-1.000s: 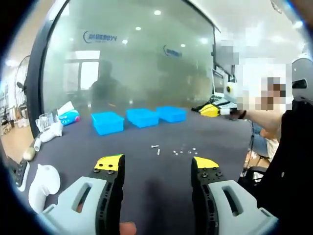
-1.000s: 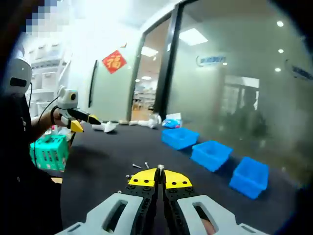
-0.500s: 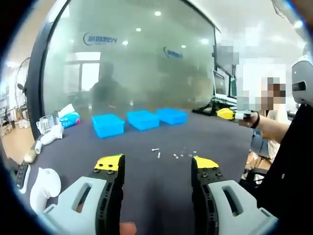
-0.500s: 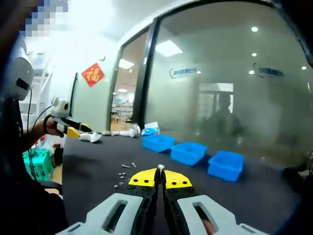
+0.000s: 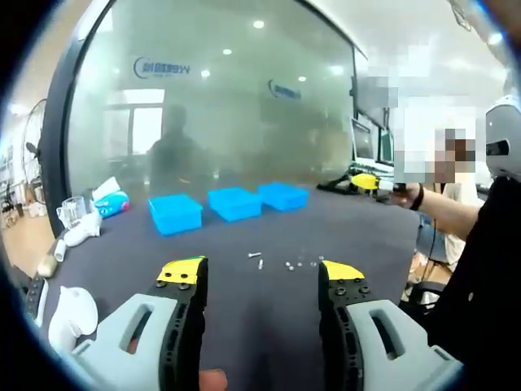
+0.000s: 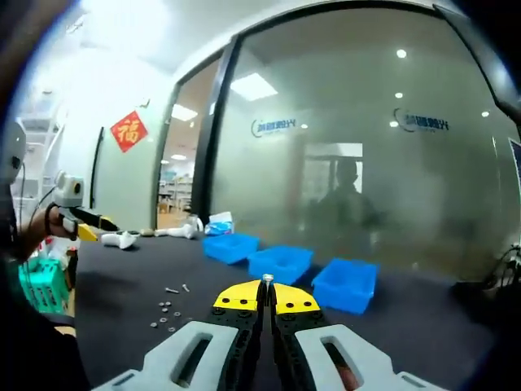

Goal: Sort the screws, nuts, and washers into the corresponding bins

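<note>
Dark worktop [image 5: 269, 318] before frosted glass wall, three blue plastic bins [image 5: 234, 203] rowed at back, small silver screws [image 5: 257, 259] scattered mid-worktop, orientation unclear, left gripper [image 5: 260, 273] spread apart, right gripper [image 6: 266, 295] pinched on small silver fastener [image 6: 266, 278].

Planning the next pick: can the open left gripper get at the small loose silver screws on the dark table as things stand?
Probably yes. The left gripper has its jaws spread wide, and the small silver screws lie loose on the dark table just ahead, with nothing between.
</note>
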Demonstrator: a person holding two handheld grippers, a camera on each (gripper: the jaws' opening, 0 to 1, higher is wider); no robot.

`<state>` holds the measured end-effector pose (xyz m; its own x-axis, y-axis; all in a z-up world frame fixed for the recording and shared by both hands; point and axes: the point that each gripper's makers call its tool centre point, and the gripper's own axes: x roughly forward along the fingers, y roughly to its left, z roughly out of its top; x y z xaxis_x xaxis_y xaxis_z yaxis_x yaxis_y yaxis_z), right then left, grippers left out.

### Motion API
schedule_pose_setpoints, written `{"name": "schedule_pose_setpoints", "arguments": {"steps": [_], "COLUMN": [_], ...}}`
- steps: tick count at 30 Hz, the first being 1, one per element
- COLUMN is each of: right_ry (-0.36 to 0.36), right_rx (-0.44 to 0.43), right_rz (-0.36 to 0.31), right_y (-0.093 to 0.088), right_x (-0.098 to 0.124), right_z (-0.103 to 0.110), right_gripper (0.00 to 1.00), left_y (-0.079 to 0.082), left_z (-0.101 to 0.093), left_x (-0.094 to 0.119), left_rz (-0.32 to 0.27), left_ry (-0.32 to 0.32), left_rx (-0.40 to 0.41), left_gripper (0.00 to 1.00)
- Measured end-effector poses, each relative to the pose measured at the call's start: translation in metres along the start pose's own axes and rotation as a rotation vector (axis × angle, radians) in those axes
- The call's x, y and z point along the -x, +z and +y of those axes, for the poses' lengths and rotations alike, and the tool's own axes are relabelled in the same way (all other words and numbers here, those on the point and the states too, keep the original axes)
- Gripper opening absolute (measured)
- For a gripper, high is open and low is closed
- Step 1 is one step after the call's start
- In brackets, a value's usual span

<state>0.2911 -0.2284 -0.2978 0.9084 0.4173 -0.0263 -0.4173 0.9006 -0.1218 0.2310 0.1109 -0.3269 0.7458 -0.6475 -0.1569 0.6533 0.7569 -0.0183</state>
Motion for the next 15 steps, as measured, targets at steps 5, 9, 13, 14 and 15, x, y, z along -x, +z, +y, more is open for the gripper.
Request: {"name": "schedule_pose_setpoints", "arguments": {"steps": [5,9,13,14,15], "right_ry": [-0.041,-0.059,-0.098,-0.103,-0.118], "right_rx": [0.036,0.083,0.068,0.064,0.067], "right_rz": [0.012,0.011,0.032,0.035,0.045], "right_y": [0.005,0.013,0.013,0.013,0.012], "right_x": [-0.026,-0.054,-0.078,-0.084,-0.090], "right_z": [-0.024,-0.043,-0.062,-0.067,-0.072], "right_gripper": [0.01,0.01,0.01,0.01,0.01], "left_y": [-0.001,-0.005,-0.007,-0.007,-0.008], "left_z": [0.001,0.002,0.004,0.005,0.005], "left_x": [0.002,0.002,0.004,0.004,0.004], "left_rz": [-0.004,-0.005,-0.006,-0.007,-0.008], "left_ry": [0.003,0.007,0.011,0.013,0.013], "left_rx": [0.004,0.013,0.021,0.024,0.026], "left_gripper": [0.53,0.53,0.53,0.53,0.53]}}
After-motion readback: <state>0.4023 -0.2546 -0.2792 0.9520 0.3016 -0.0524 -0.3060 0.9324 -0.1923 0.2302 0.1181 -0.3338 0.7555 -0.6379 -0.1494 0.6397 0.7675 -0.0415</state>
